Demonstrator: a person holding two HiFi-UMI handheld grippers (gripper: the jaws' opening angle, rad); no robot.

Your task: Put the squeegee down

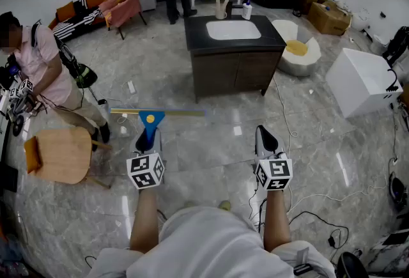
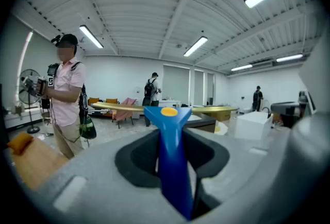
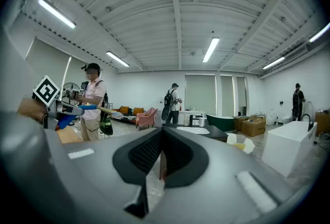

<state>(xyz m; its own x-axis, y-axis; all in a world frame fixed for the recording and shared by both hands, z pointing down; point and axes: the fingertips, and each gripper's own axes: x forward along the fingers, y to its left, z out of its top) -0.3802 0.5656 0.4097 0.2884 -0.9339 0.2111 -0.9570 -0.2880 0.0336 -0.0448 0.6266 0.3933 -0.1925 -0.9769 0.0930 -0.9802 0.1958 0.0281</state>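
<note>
The squeegee (image 1: pixel 151 122) has a blue handle and a long yellow blade lying crosswise. It is held level above the floor, out in front of me. My left gripper (image 1: pixel 147 140) is shut on the blue handle, which runs up between the dark pads in the left gripper view, where the squeegee (image 2: pixel 172 156) fills the middle. My right gripper (image 1: pixel 266 137) is held beside it at the same height, shut with nothing between its pads (image 3: pixel 178 153). In the right gripper view the squeegee (image 3: pixel 72 111) shows at the far left.
A dark sink island (image 1: pixel 233 46) stands ahead on the marble floor. A wooden chair (image 1: pixel 61 154) and a person (image 1: pixel 45 72) are close on the left. To the right are a white box (image 1: pixel 364 82) and a round tub (image 1: pixel 297 46). Cables (image 1: pixel 313 219) lie nearby.
</note>
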